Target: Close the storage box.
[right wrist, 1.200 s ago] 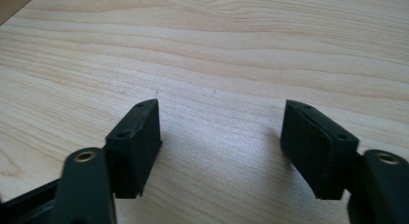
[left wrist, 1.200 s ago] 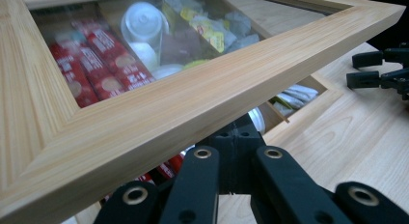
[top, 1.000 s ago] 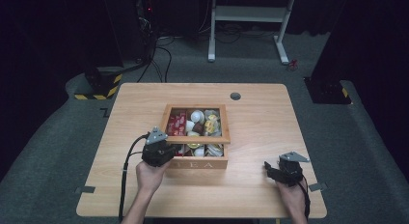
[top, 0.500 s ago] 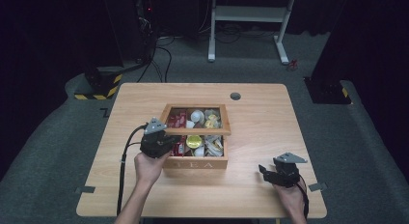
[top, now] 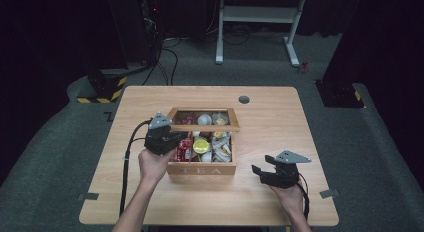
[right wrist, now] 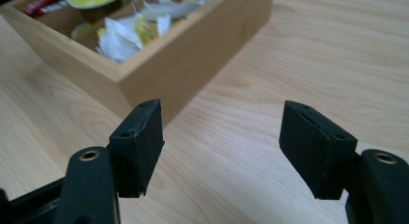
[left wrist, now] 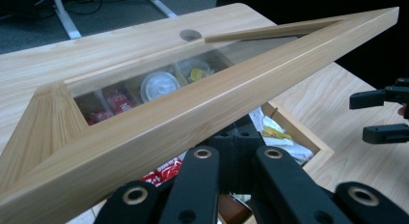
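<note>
Since the earlier frame, the lid (left wrist: pixel 193 113) has risen above the tea box (top: pixel 202 168) mid-desk, apparently clamped at its stiff wooden frame by the left hand-held gripper (top: pixel 167 142); glass pane fragile. Right hand-held gripper (right wrist: pixel 226 151) gapes beside the box.

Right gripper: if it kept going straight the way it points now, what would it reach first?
Probably the near corner of the wooden tea box. The right gripper is open and empty, low over the bare table, and the box corner sits just ahead, slightly to one side, so depth is uncertain.
</note>
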{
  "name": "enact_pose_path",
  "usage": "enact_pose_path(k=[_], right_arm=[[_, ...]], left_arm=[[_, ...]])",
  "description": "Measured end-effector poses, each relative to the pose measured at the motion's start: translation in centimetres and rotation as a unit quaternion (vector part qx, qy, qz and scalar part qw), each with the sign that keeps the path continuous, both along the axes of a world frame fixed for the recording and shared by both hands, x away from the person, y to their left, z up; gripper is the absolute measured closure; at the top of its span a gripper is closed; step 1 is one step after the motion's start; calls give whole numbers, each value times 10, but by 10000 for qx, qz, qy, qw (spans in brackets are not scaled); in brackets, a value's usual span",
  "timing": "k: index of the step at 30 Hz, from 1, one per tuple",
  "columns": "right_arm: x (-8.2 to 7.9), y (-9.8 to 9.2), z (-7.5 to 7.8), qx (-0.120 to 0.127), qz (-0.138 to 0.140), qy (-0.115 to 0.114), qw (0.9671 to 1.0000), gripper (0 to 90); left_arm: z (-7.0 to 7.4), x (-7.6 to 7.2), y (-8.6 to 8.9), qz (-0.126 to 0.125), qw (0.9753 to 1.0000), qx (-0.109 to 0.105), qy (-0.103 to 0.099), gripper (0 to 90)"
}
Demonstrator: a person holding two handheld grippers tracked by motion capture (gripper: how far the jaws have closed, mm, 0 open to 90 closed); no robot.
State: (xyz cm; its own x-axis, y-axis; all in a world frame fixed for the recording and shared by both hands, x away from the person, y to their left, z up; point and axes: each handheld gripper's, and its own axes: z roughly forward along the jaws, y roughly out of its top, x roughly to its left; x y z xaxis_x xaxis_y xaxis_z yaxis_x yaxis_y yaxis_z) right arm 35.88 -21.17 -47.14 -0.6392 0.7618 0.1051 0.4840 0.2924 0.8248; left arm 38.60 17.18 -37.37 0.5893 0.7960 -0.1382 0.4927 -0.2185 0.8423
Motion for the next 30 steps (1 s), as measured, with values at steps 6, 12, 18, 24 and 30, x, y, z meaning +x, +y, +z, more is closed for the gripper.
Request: enact_pose_path(k=[6, 12, 18, 24, 30], right_arm=[[2, 23, 10, 124, 304, -145, 9994, 365], [5, 45, 18, 125, 538, -298, 9980, 402], [12, 70, 22, 63, 757, -314, 9966, 404], [20, 98, 24, 56, 863, -314, 9958, 416], [28, 121, 21, -43, 948, -254, 9952, 390]], left_arm=[[6, 5, 0, -4, 10000, -7, -47, 900], [10, 9, 1, -3, 10000, -31, -55, 900], [10, 14, -1, 15, 10000, -44, -43, 900], [13, 16, -1, 20, 10000, 9, -76, 900], [16, 19, -1, 21, 10000, 32, -84, 900]])
